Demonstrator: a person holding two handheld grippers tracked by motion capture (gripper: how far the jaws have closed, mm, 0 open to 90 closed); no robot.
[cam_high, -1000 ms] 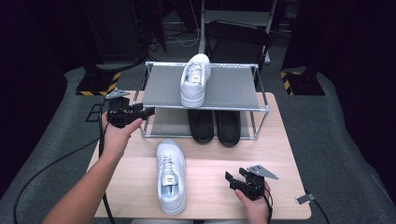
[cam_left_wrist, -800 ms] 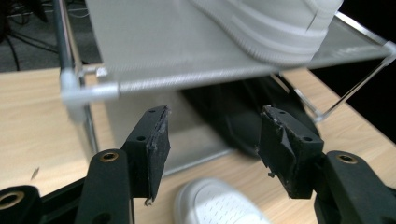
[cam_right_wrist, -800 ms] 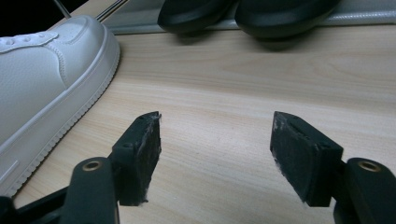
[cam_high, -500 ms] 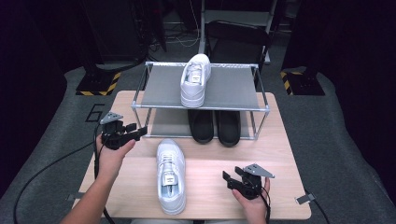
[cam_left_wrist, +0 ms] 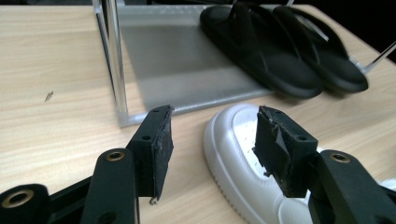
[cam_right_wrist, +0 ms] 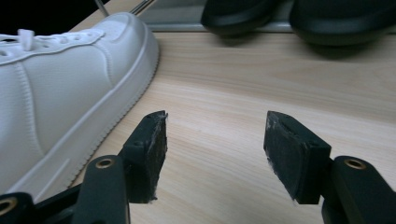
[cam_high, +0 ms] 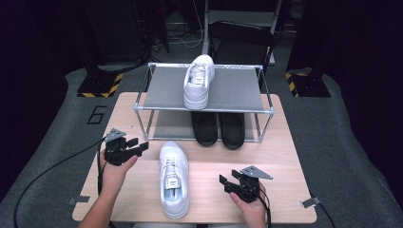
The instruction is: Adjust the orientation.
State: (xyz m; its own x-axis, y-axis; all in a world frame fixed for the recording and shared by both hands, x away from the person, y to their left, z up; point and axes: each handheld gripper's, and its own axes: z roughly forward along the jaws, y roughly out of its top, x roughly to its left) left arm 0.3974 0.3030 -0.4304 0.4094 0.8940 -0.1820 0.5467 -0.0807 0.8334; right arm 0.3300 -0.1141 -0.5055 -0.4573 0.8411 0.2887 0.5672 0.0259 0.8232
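Observation:
A white sneaker (cam_high: 172, 178) lies on the wooden table (cam_high: 275, 156), toe toward the rack. Its mate (cam_high: 198, 80) stands on the top shelf of the metal shoe rack (cam_high: 237, 90). My left gripper (cam_high: 139, 145) is low over the table, just left of the near sneaker's toe (cam_left_wrist: 233, 158) and apart from it. Its jaws are open and have just been closing a little, with nothing between them (cam_left_wrist: 212, 140). My right gripper (cam_high: 228, 179) is to the right of the sneaker's side (cam_right_wrist: 60, 88). It is open too, slightly narrowed, over bare wood (cam_right_wrist: 215, 140).
A pair of black slippers (cam_high: 218, 128) sits on the rack's lower shelf, also seen in the left gripper view (cam_left_wrist: 280, 51). The rack's front left post (cam_left_wrist: 114, 56) stands close ahead of the left gripper. Dark floor surrounds the table.
My left hand has come down and back from the rack's front left corner to just beside the sneaker's toe. The right hand has stayed in place.

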